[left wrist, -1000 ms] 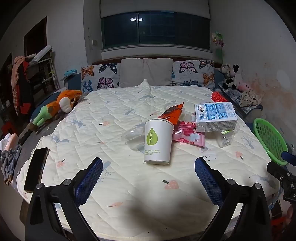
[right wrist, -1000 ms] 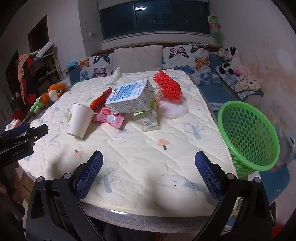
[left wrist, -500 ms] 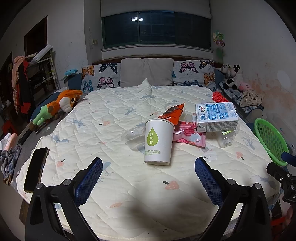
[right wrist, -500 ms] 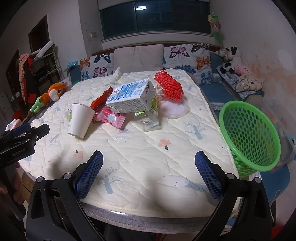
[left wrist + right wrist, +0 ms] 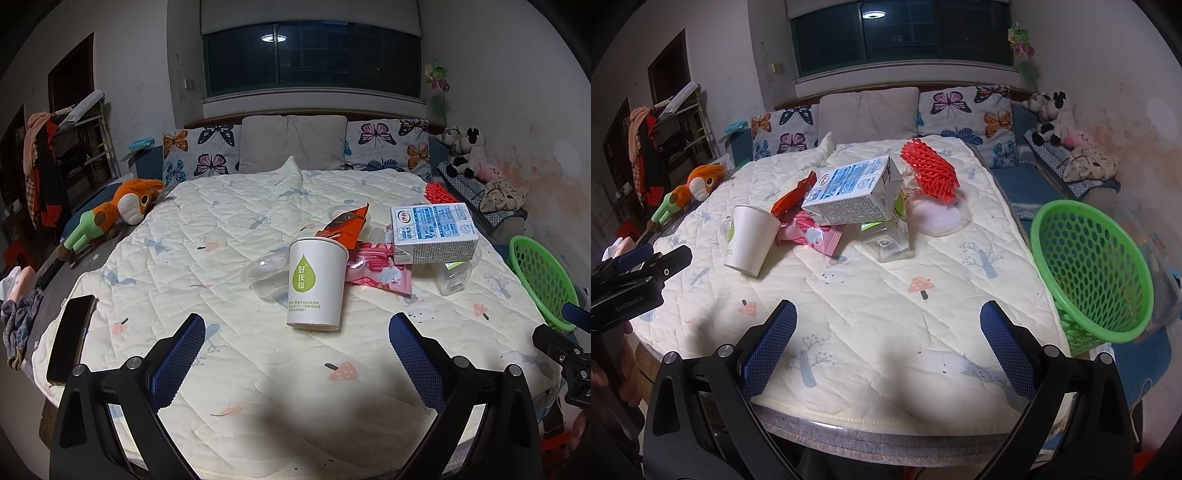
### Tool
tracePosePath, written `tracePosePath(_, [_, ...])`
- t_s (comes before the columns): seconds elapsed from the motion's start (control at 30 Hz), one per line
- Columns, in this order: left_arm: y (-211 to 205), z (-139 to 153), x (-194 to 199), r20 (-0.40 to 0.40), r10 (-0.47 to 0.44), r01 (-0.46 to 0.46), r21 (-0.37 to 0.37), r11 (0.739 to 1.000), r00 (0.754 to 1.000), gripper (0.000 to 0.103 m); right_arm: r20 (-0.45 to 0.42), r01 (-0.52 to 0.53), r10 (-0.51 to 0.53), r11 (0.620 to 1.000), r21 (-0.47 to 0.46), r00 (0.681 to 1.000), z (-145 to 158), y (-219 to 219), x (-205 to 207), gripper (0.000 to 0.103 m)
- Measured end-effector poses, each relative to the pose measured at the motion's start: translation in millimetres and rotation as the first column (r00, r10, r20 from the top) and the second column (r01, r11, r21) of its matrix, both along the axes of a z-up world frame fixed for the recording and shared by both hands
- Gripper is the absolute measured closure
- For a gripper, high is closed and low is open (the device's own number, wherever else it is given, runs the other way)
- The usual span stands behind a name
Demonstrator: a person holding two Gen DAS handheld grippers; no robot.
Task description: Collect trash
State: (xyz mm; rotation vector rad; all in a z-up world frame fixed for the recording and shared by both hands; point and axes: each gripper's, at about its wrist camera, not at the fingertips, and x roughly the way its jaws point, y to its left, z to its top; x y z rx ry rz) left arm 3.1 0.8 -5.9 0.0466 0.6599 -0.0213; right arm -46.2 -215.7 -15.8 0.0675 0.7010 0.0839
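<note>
Standing upright on the quilted cover of the round tabletop (image 5: pixel 258 384), a white paper cup (image 5: pixel 317 283) with a green drop logo is seen just ahead of the left tool (image 5: pixel 297 352), whose blue-padded fingers are spread wide apart with nothing between them. The rest of the trash is placed around this cup. A clear plastic lid (image 5: pixel 266 274) lies touching the cup on its left. An orange snack wrapper (image 5: pixel 343 228) is seen behind the cup, and a pink wrapper (image 5: pixel 380 271) lies just to its right. A blue-and-white milk carton (image 5: pixel 433 233) rests partly on the pink wrapper and on a clear plastic bottle (image 5: pixel 888 236). Beyond the carton, a red foam fruit net (image 5: pixel 930 170) is laid over a white round lid (image 5: pixel 938 218). Well to the right of the cup, a green plastic basket (image 5: pixel 1097 273) is set at the tabletop edge. The right tool (image 5: pixel 888 350) is likewise held wide apart and empty, over bare quilt. A black phone (image 5: pixel 70 339) lies far left of the cup.
</note>
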Motion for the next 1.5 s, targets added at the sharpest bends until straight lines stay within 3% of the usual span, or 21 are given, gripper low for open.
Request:
tracePosePath(0.67, [2.1,-5.2,3.0,-0.004,0.000,0.000,0.003,1.000,1.000,0.006,-0.007,-0.007,0.007,1.000,-0.005,1.000,-3.8,4.2,8.7,0.004])
tracePosePath(1.5, [8.5,-15.5,43.8,-0.073,-0.005,0.003,-0.021,1.000,0.997,0.006,-0.022,-0.039,0.038,0.999,-0.023,0.999,-1.2,-2.3,36.3,0.004])
